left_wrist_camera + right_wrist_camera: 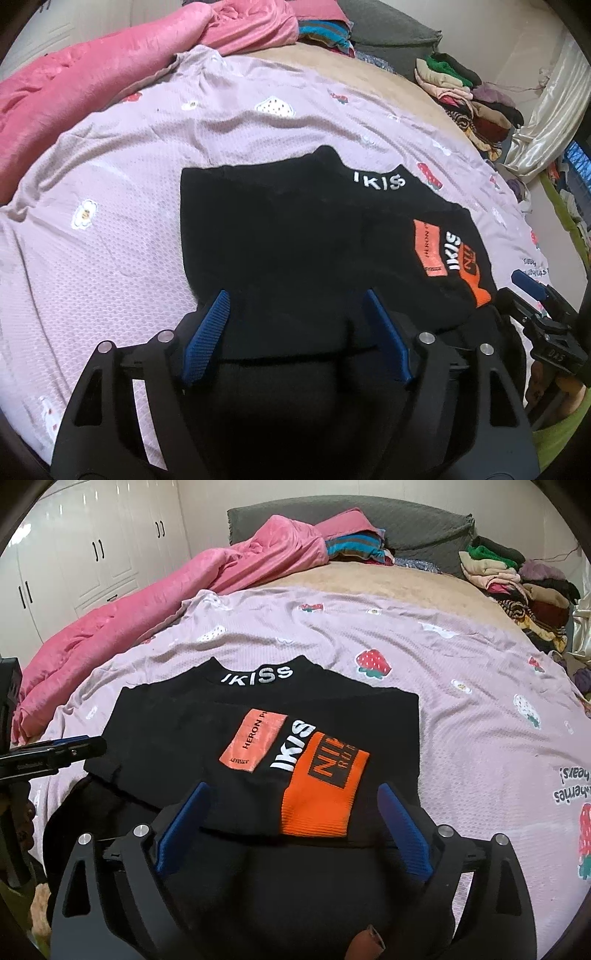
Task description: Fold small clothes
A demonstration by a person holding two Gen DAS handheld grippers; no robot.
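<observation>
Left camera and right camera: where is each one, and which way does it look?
Left wrist: sits on the left gripper, looks down along its open blue fingers at the black top; the right gripper shows at the side.
Right wrist: sits on the right gripper, open, over the top's orange cuff; the left gripper shows.
Both see the top, strawberry sheet and pink quilt.

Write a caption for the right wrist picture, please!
Open right gripper hovering over a folded black top with an orange cuff on the strawberry bedsheet.
</observation>
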